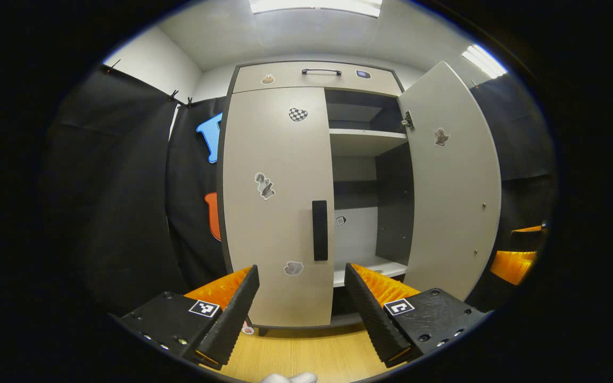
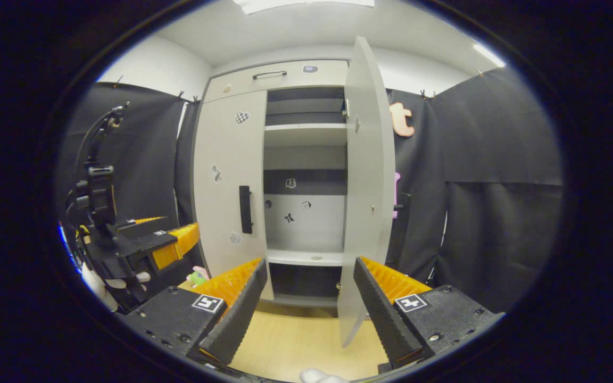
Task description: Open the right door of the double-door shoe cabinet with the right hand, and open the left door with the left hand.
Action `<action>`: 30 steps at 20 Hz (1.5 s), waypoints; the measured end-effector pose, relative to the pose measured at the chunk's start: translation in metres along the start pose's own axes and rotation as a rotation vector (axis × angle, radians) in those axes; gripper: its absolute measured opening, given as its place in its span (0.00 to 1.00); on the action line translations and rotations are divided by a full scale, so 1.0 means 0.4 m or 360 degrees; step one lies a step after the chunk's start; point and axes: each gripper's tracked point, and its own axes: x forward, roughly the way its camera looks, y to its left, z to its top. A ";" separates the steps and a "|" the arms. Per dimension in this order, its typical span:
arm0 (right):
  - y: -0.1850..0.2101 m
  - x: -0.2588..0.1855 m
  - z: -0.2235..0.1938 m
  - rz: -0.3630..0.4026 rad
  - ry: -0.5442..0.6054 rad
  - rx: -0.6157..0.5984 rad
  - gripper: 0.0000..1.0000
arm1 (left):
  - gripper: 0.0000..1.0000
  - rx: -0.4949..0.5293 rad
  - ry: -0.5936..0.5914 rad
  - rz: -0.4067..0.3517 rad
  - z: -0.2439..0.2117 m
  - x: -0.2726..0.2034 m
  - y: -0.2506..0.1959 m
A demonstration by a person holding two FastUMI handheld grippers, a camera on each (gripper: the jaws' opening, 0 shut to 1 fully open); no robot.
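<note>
1. Left hand-held gripper [image 1: 301,298]: jaws spread wide, holding nothing, short of the left door's handle [image 1: 320,230].
2. Right hand-held gripper [image 2: 309,295]: jaws apart, empty.
3. Shoe cabinet [image 1: 317,77]: left door [image 1: 277,213] shut; right door [image 2: 367,175] swung open, shelves [image 2: 305,134] exposed.

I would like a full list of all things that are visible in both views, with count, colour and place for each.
shoe cabinet: one, light grey, against the booth wall.
left door: one, light grey, closed, several stickers on it.
left door handle: one, black, upright bar at the door's inner edge.
right door: one, light grey, swung open.
top drawer handle: one, dark, above the doors.
shelves: at least two, white, inside the open right half.
floor: one, light wood, in front of the cabinet.
left tongs: one, open, facing the left door, touching nothing.
right tongs: one, open, facing the open compartment, holding nothing.
</note>
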 end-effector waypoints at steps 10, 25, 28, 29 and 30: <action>-0.039 0.030 0.020 -0.0010 -0.0002 -0.0039 0.99 | 0.96 -0.0005 -0.0045 0.0036 0.008 0.277 -0.041; -0.088 0.032 -0.002 -0.0056 0.0039 -0.0039 1.00 | 0.86 0.0059 0.0019 0.0087 -0.059 0.500 -0.050; -0.085 0.030 -0.005 -0.0049 0.0040 -0.0030 1.00 | 0.65 0.0040 0.0028 0.0015 -0.059 0.509 -0.065; -0.085 0.030 -0.004 -0.0048 0.0040 -0.0025 1.00 | 0.49 0.0033 0.0026 0.0003 -0.061 0.505 -0.071; -0.083 0.030 -0.004 -0.0044 0.0038 -0.0020 0.99 | 0.56 0.0036 0.0023 -0.0005 -0.058 0.504 -0.079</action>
